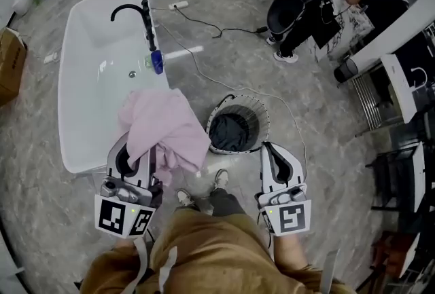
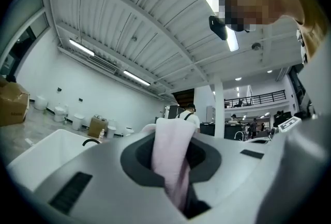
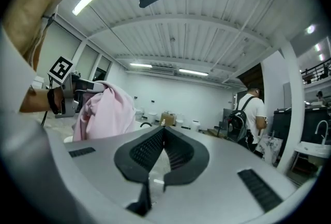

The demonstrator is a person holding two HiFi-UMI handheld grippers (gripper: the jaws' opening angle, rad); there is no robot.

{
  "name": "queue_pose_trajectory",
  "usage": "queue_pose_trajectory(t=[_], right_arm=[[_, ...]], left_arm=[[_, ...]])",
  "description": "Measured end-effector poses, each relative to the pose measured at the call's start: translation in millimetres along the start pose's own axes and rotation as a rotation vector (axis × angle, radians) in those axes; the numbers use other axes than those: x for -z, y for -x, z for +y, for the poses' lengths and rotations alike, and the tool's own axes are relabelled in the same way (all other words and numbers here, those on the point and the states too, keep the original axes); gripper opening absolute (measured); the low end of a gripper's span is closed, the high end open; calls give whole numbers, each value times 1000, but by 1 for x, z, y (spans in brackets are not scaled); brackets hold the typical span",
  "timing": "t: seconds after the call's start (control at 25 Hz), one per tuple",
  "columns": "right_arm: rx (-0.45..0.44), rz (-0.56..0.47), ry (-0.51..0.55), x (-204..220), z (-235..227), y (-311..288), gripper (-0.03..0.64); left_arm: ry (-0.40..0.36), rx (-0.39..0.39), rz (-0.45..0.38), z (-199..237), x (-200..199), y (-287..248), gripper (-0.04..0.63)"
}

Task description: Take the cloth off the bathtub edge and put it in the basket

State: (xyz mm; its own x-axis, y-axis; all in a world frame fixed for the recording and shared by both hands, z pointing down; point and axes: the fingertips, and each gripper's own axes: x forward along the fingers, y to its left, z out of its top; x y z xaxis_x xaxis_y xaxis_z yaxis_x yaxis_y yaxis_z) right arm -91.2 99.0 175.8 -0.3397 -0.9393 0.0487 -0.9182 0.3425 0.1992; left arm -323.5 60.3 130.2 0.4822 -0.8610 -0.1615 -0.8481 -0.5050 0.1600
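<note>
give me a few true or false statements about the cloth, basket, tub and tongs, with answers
1. The left tongs grip the pink cloth. True.
2. The cloth lies in the basket. False: it hangs from the left tongs, outside the basket.
3. The right tongs hold nothing. True.
4. The bathtub has a white faucet. False: the faucet is black.
5. The basket stands inside the bathtub. False: it stands on the floor beside it.

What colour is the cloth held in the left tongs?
The cloth is plain pale pink, no pattern. The head view shows it best.
</note>
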Motion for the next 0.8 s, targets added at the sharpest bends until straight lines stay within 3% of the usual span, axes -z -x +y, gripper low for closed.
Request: queue_pose_trajectory(t=[0.16, 0.32, 0.8], right_arm=[[88, -1, -13, 10, -43, 31, 6], [110, -21, -29, 12, -87, 47, 6], [19, -115, -16, 25, -205, 55, 6]], left_arm=[[-9, 88, 6, -47, 10, -29, 46], [-10, 120, 4, -89, 10, -57, 46], [-46, 51, -38, -185, 19, -119, 44]])
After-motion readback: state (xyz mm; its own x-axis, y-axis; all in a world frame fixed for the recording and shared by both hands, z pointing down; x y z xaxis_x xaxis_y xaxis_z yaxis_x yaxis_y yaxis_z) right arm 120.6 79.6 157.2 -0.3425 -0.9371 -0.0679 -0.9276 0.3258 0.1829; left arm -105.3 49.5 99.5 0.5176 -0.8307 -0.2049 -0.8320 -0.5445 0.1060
